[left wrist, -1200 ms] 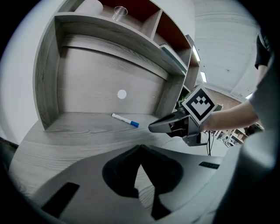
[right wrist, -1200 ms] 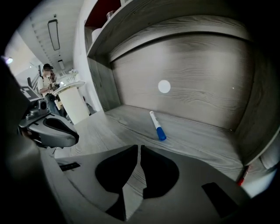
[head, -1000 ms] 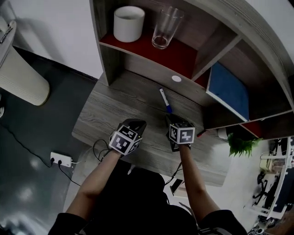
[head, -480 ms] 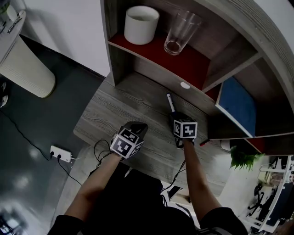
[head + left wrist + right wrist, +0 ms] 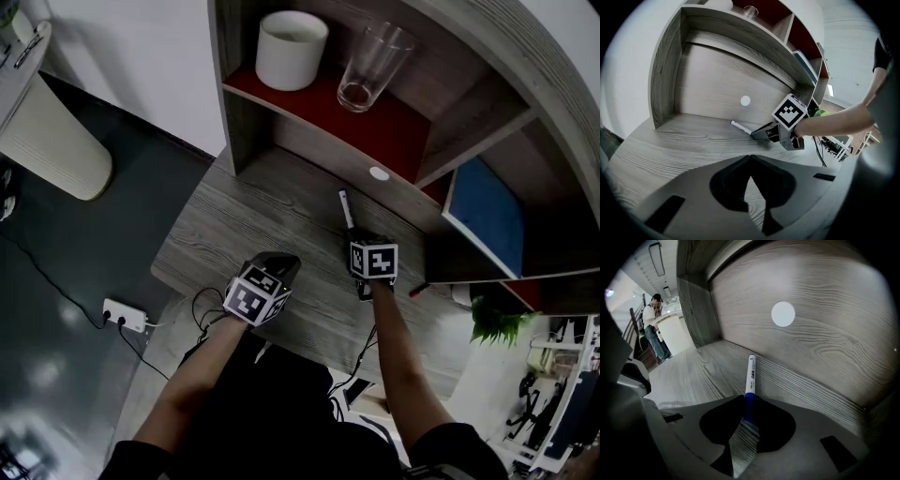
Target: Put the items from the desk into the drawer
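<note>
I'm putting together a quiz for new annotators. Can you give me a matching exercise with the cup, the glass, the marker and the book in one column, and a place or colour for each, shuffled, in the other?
Things:
1. cup
2. glass
3. marker
4. book

Descriptions:
A. blue, to the right of and below the red shelf
B. clear, standing on the red shelf
C. on the desk top
D. white, standing on the red shelf

Pairs: 1-D, 2-B, 3-C, 4-A
</note>
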The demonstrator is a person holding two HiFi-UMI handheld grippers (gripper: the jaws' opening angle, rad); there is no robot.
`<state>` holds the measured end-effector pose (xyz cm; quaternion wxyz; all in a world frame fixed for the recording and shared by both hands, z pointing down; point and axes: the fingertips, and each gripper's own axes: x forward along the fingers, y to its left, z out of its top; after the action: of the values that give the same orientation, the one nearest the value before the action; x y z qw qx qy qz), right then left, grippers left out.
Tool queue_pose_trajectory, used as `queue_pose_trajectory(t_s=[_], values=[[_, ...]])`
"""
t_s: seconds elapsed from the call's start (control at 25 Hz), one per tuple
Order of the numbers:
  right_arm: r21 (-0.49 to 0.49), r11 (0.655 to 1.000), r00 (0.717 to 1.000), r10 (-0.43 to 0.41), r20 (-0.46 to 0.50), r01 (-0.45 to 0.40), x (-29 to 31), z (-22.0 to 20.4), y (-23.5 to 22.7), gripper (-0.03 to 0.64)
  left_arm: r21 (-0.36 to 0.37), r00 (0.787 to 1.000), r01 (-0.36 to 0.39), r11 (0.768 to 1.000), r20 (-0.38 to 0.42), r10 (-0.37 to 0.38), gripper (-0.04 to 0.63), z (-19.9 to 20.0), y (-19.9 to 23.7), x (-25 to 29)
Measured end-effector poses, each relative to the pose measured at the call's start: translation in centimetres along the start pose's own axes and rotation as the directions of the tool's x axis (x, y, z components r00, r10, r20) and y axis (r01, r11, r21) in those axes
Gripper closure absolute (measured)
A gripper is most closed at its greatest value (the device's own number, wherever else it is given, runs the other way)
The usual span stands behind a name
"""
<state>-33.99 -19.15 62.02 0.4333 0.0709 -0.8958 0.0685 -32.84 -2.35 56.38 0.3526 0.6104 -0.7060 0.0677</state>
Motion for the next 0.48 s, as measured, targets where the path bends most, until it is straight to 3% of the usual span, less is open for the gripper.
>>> queue_pose_trajectory(t_s=[0.48], values=[[0.050, 0.997, 0.997, -0.065, 0.045, 0.063, -1.7, 0.1, 0.4, 0.555, 0.032, 0.999, 0.045, 0.998, 0.003, -0.045, 0.572, -0.3, -1.1, -0.8]])
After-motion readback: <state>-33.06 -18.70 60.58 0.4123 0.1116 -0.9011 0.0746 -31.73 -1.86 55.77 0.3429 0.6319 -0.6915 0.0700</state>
